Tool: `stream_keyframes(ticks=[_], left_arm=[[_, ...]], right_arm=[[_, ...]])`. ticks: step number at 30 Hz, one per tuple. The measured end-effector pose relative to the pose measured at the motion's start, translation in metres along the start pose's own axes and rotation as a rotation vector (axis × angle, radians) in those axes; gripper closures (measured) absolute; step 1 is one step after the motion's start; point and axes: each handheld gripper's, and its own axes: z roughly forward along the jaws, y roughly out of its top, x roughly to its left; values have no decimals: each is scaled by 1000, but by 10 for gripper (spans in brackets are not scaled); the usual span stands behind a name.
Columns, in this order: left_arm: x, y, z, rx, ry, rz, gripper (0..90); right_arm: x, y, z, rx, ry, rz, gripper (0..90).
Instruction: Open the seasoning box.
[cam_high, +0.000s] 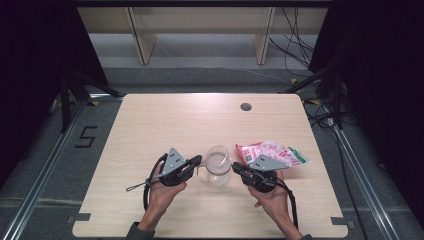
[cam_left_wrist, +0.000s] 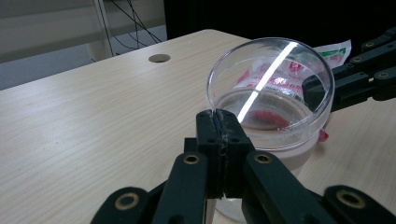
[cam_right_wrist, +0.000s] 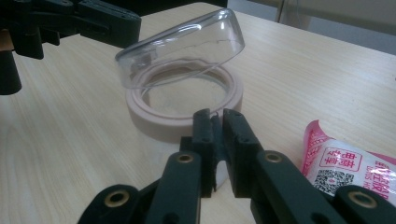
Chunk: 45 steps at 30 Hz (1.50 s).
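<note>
Clear plastic container (cam_high: 218, 165) with a pinkish base ring (cam_right_wrist: 184, 105), standing on the desk (cam_high: 165, 120) near the front edge, about midway between the left and right edges. Transparent upper shell (cam_right_wrist: 182, 44) tilted in the right gripper view, raised on one side above the ring.

Left gripper (cam_high: 196, 161) at the container's left side, held in the left hand (cam_high: 162, 192). Jaws pressed together in the left gripper view, black pads meeting on the thin clear rim (cam_left_wrist: 219, 112) with almost no gap between them. Grip on the container's edge, at the side towards the person.

Right gripper (cam_high: 236, 169) at the container's right side, held in the right hand (cam_high: 272, 197). Jaws nearly closed in the right gripper view, narrow slot left between the pads, a thin clear tab or edge of the container (cam_right_wrist: 215, 123) caught in that slot just beside the base ring. Whether the pads press firmly on it: cannot tell for certain, but contact on both sides appears likely.

Red, white and green snack packet (cam_high: 272, 152) lying flat on the desk behind the right gripper, towards the right edge, close to the container. Small round grommet hole (cam_high: 245, 106) near the far edge, right of centre.
</note>
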Motion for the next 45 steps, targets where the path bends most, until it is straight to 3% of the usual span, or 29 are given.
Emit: stream_keyframes(ticks=[1, 2, 3, 10, 13, 15, 18, 20, 22, 23, 26, 27, 29, 32, 33, 39, 40, 42, 43, 45], left_arm=[[0, 0, 0, -3, -2, 9, 885], [0, 0, 0, -2, -2, 6, 884], [0, 0, 0, 0, -1, 5, 884], [0, 0, 0, -4, -5, 0, 885], [1, -1, 0, -4, -1, -2, 875], [2, -1, -1, 2, 8, -11, 859], [5, 0, -4, -2, 11, -5, 823], [7, 0, -7, -6, 14, -19, 819], [9, 0, -9, -10, 9, -19, 794], [8, 0, -12, -10, -1, -24, 764], [9, -1, -15, 2, 1, -17, 711], [9, -1, -16, 3, 0, -27, 684], [10, -2, -18, 15, -1, -23, 603], [10, -7, -21, 35, -6, -33, 561], [11, -8, -22, 46, -6, -18, 529], [12, -19, -30, 77, 0, -29, 497], [12, -21, -31, 76, -1, -31, 497], [14, -23, -33, 82, 0, -35, 489], [14, -24, -34, 84, 4, -40, 486], [14, -25, -36, 86, 8, -44, 486]], right_arm=[[1, 0, 0, -20, -10, 6, 841], [-1, 1, 1, -32, -10, -19, 842], [1, 2, 0, -20, -24, -15, 841], [6, 13, 4, -51, 7, -55, 841], [8, 15, 2, -35, 6, -23, 835], [6, 15, 4, -48, 5, -36, 822], [7, 16, 2, -30, 10, -9, 806], [7, 17, 3, -31, 10, -17, 798], [6, 18, 4, -49, 5, -52, 791], [9, 20, 5, -40, 19, -29, 776], [9, 22, 7, -61, 22, -33, 760], [9, 23, 7, -66, -1, -41, 753], [11, 25, 7, -62, 5, -40, 702], [11, 27, 8, -61, 11, -24, 667], [10, 28, 9, -81, 13, -39, 616], [12, 31, 10, -83, 21, 17, 573], [12, 31, 10, -83, 11, 1, 572], [12, 32, 13, -90, 38, -21, 552], [13, 32, 13, -85, 17, -2, 541], [14, 33, 15, -88, 25, -15, 529]])
